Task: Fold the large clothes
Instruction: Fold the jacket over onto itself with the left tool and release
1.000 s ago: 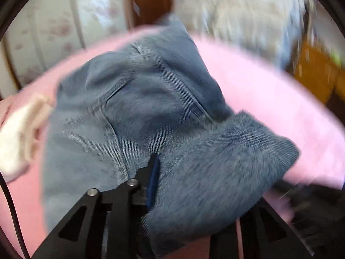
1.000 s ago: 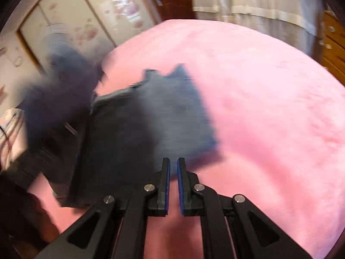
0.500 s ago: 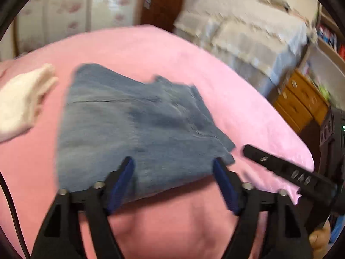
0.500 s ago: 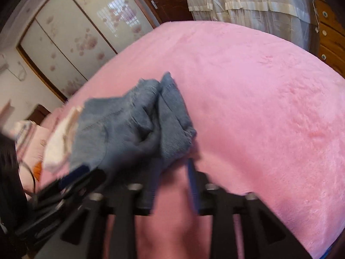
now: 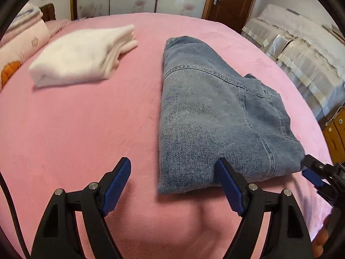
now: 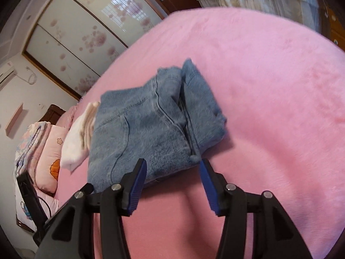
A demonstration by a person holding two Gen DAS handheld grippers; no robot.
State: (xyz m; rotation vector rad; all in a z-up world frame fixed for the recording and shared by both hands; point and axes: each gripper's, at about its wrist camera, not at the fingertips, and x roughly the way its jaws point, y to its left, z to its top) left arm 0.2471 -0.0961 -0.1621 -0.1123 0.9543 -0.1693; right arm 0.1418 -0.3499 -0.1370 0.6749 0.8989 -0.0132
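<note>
Folded blue jeans [image 5: 217, 112] lie in a compact rectangle on the pink bedspread [image 5: 82, 118], beside a folded cream garment [image 5: 84, 56] nearer the pillows [image 5: 19, 41]. The left gripper [image 5: 174, 187] hangs just short of the jeans' near edge, jaws wide apart and empty. The right gripper [image 6: 172, 185], whose jaws have just been opening, stands apart at the bundle's near corner with nothing pinched between its pads. Both garments in view appear finished; by the look of it, the folding of the jeans is complete, with at most a tidying press or a move to the stack remaining.
</note>
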